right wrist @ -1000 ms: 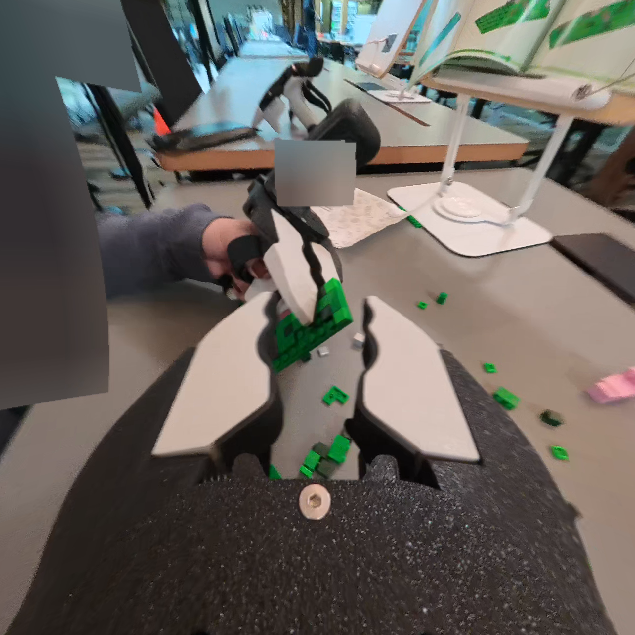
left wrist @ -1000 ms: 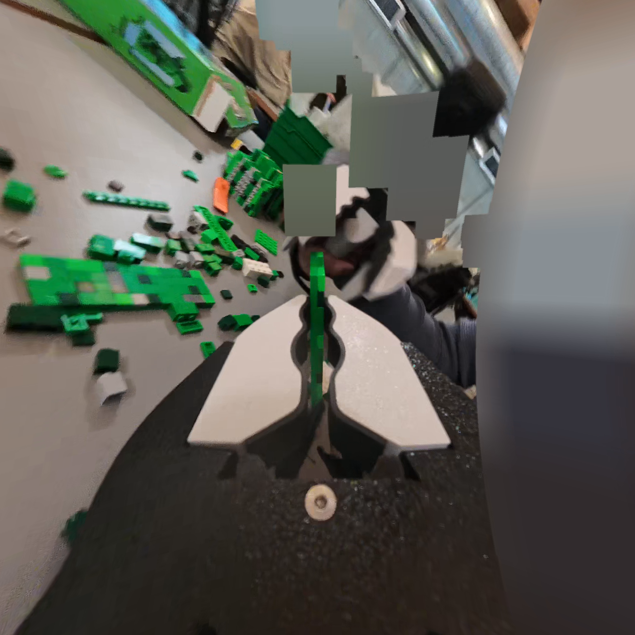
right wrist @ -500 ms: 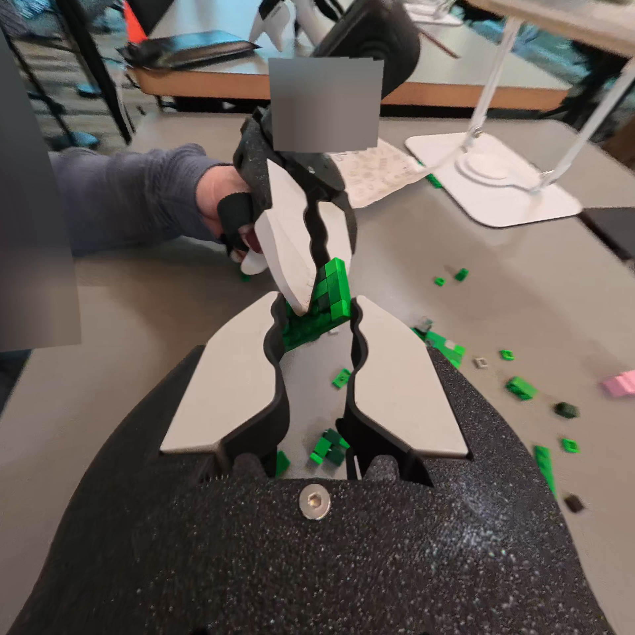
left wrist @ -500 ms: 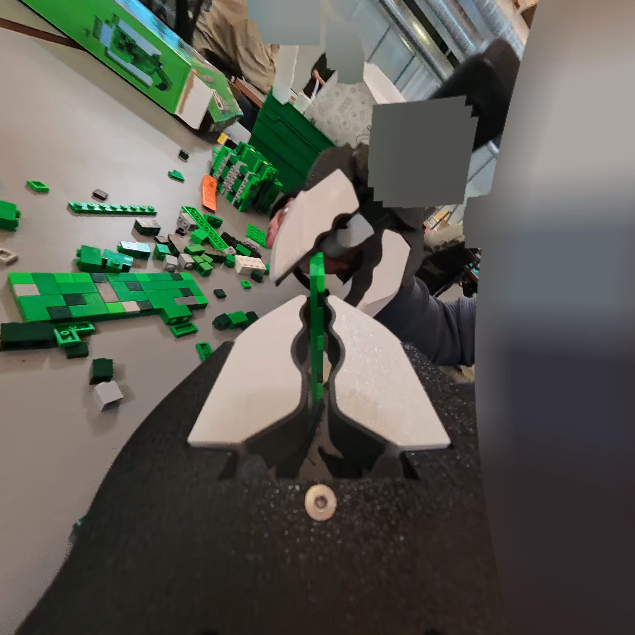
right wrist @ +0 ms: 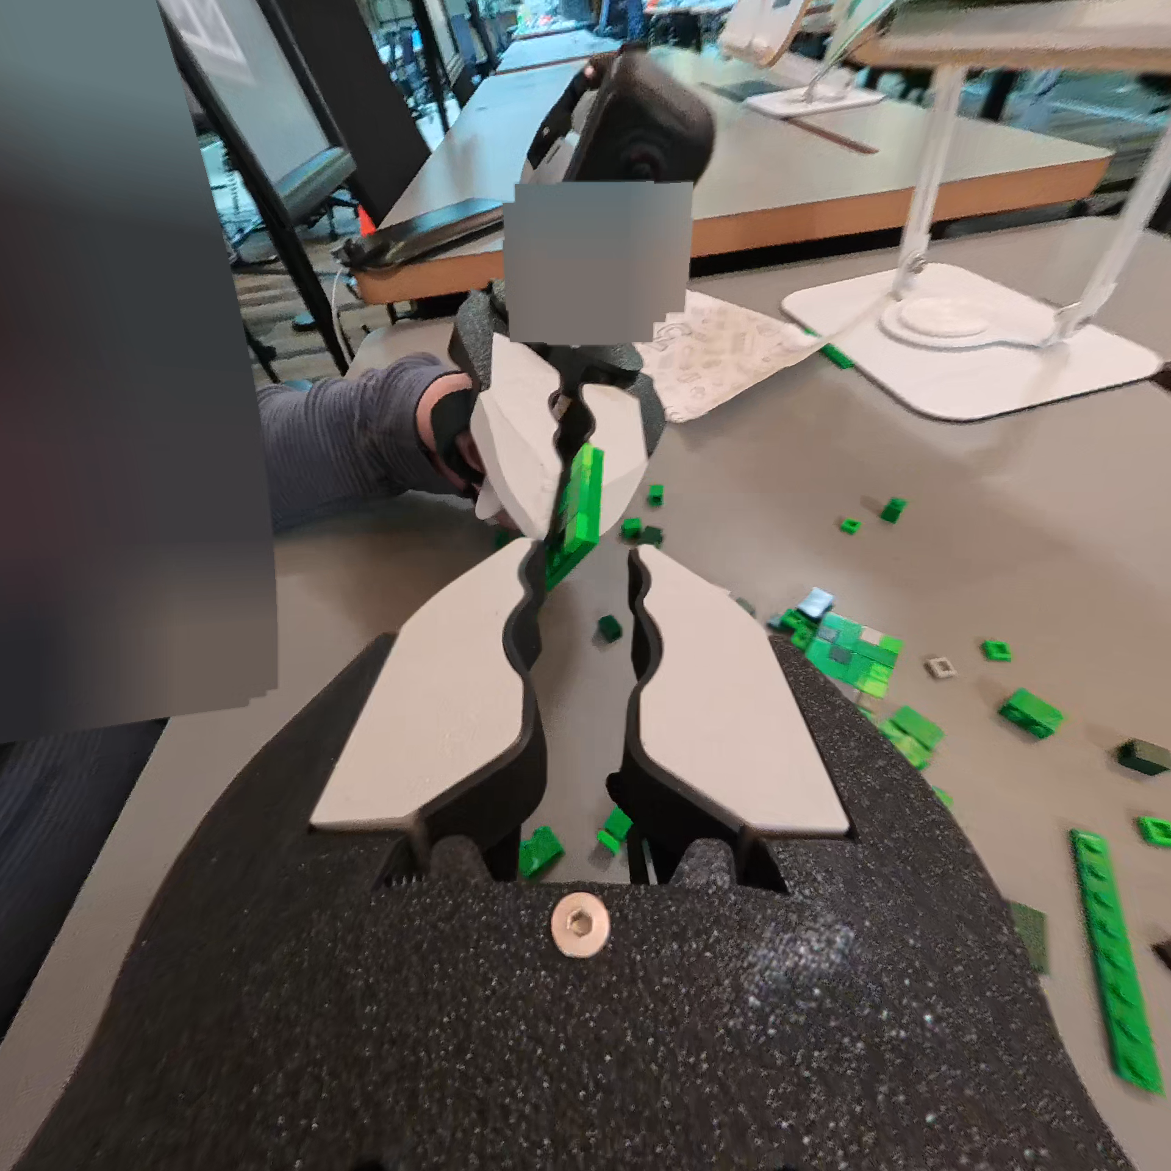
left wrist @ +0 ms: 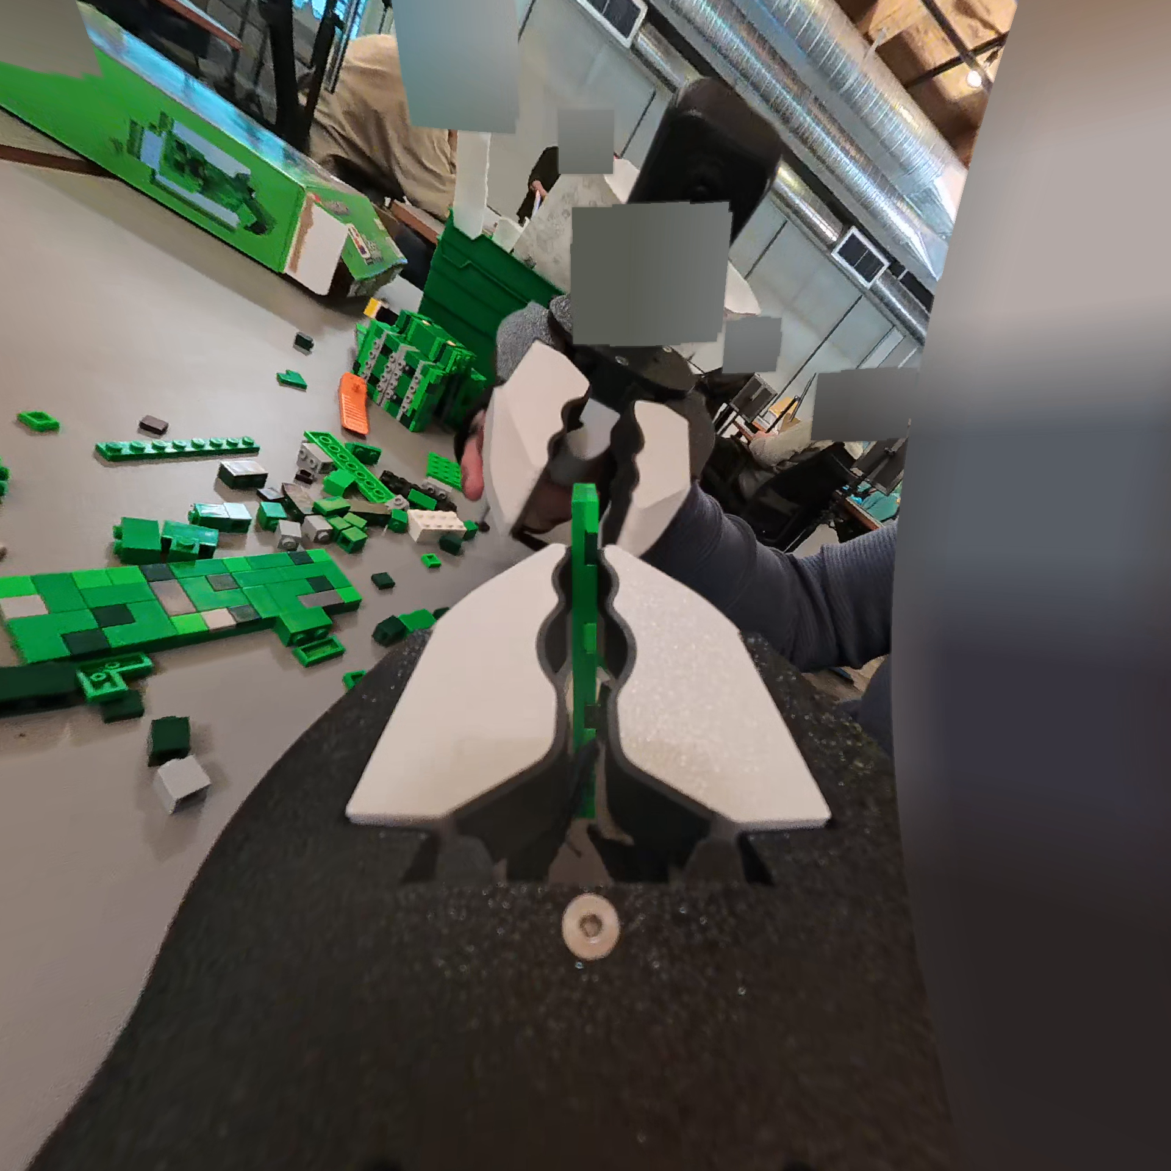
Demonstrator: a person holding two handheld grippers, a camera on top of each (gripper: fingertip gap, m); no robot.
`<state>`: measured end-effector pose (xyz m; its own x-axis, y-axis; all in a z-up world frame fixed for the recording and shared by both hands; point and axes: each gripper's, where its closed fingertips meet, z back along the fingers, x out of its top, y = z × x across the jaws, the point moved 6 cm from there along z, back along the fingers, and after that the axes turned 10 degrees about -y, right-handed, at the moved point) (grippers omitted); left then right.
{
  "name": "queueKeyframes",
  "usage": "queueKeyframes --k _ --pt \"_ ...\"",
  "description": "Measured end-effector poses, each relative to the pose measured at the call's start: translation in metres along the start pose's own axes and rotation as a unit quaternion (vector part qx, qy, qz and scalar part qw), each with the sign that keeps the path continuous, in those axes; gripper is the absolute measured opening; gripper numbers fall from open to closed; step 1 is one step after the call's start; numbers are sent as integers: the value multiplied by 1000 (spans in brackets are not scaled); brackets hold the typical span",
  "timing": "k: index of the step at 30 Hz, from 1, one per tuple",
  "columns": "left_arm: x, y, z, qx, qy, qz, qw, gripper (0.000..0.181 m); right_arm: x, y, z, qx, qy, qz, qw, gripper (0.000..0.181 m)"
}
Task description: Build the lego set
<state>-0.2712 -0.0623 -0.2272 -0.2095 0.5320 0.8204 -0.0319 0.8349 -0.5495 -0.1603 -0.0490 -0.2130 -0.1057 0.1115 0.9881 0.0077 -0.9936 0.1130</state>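
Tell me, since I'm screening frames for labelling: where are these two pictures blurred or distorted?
Left wrist view: wide-angle bending tilts the table; the green plate in the left gripper is sharp; the green box is soft. Right wrist view: the long green plate and loose bricks at the right edge are smeared; the right gripper is crisp.

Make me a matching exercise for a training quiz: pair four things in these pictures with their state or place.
Things:
1. left gripper
2. right gripper
3. orange piece
4. green box

States or places:
A. lies on the table beside the stacked green bricks
B. jaws apart, nothing between them
C. at the table's far edge, end flap open
D. jaws shut on a green plate

Pairs: 1-D, 2-B, 3-A, 4-C
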Motion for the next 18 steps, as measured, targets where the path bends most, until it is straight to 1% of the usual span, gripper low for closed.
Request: queueKeyframes --k 3,5,7,10,12,15,18 --pt "-1 4 1 22 7 1 1000 6 8 -3 6 -32 -25 39 998 19" --pt "-2 5 1 24 13 5 1000 6 9 -3 8 -58 -10 76 995 17" --pt "-4 5 0 26 19 -1 999 6 8 -1 9 -50 0 76 996 14" --pt "-5 3 -2 18 26 -9 999 5 7 0 10 -20 -6 35 999 11" --pt "-7 3 -2 14 29 -7 999 6 5 0 11 -10 -6 23 1000 11" --pt "-7 4 -3 14 27 -3 1000 5 4 2 10 -9 3 43 999 13" --pt "-7 6 -2 22 25 8 999 6 4 3 9 -25 15 77 997 13"
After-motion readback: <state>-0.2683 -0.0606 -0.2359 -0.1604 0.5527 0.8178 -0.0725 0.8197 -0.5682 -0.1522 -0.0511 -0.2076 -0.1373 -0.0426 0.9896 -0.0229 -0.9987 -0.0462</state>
